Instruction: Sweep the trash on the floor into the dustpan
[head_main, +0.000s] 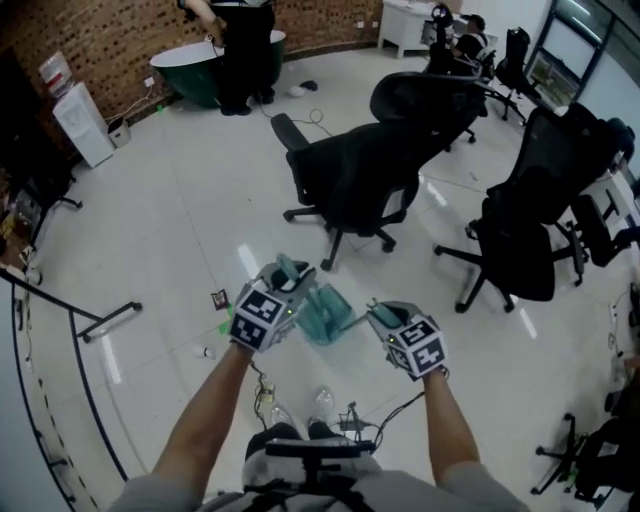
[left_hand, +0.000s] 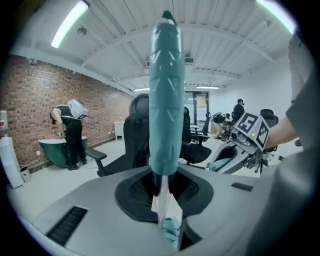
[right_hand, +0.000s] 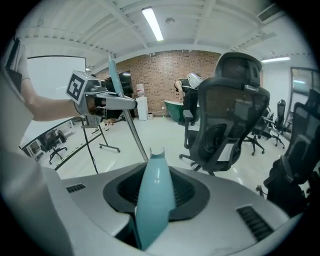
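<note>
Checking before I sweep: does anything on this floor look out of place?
Yes. Three bits of litter lie on the glossy white floor at lower left: a small dark square item, a bright green scrap below it, and a tiny white piece lower still.

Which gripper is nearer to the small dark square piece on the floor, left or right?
Left. In the head view the left gripper is just right of the dark square piece; the right gripper is farther right, beyond the teal dustpan.
</note>
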